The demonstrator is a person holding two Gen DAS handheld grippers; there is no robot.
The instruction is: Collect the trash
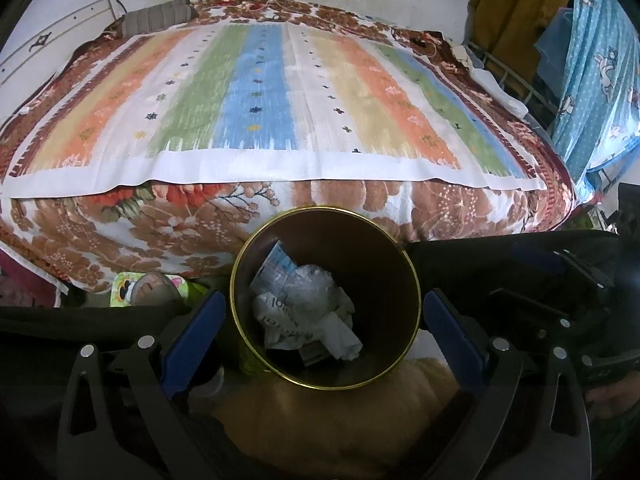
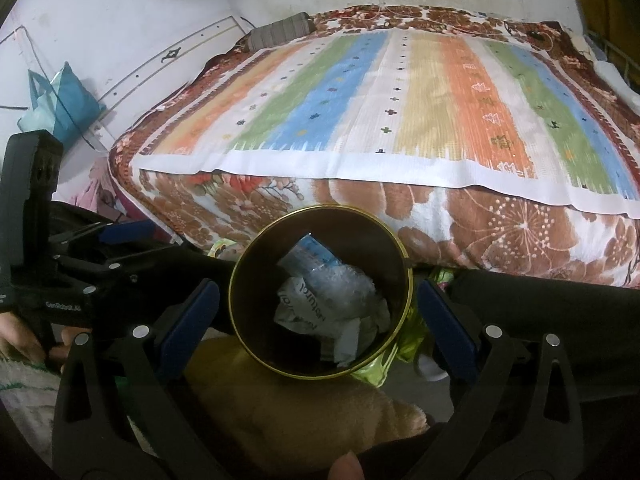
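A dark round bin with a gold rim [image 1: 240, 272] stands on the floor in front of the bed. It holds crumpled white paper [image 1: 340, 336], clear plastic [image 1: 308, 284] and a blue-and-white wrapper [image 1: 274, 266]. My left gripper [image 1: 324, 320] is open and empty, its blue pads on either side of the bin, above it. In the right wrist view the same bin [image 2: 236, 280] shows with the trash [image 2: 332, 300] inside. My right gripper [image 2: 320, 312] is open and empty, also above the bin. The left gripper's body [image 2: 36, 200] shows at the left.
A bed with a striped cloth [image 1: 280, 100] over a brown floral blanket [image 1: 120, 232] fills the back. A tan cushion [image 1: 340, 432] lies below the bin. A green wrapper [image 2: 400, 344] lies on the floor right of the bin. A blue curtain [image 1: 596, 80] hangs at the right.
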